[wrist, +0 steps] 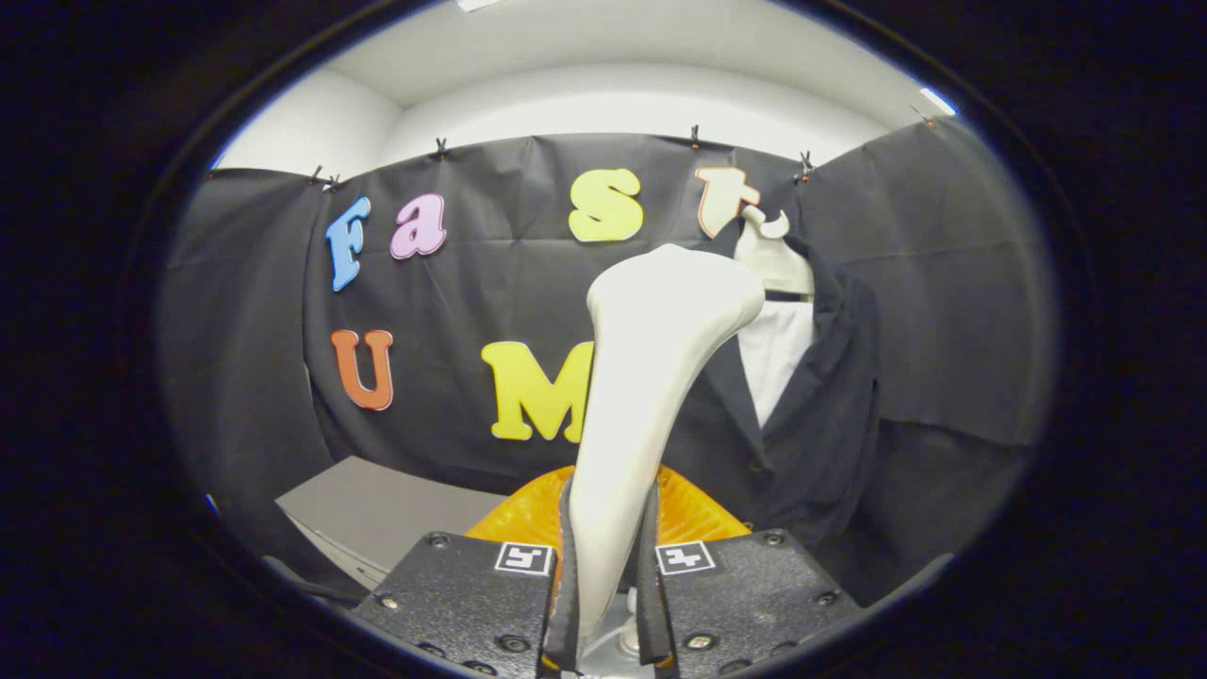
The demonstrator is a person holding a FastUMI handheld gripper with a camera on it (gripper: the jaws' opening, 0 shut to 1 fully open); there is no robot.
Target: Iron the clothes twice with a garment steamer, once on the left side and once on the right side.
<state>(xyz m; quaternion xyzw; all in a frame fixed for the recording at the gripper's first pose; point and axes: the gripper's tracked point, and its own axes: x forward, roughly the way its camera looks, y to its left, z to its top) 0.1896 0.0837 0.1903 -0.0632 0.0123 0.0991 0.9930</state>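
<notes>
A black cloth wall [490, 283] curves round the booth, clipped along its top edge, with pale wall and ceiling [603, 104] above it. Low and to the left of the fingers a grey bench [377, 514] shows one bare corner, its edge running toward the cloth. The tool [603, 585] is clamped on the white garment steamer [651, 377], both fingers pressing its handle, its broad head rising ahead of them. An orange ribbed piece [693, 514] sits just behind the handle. Beyond and to the right, the dark jacket [811, 415] over a white shirt [773, 363] hangs on a white hanger [773, 250] against the cloth, near the steamer head.
</notes>
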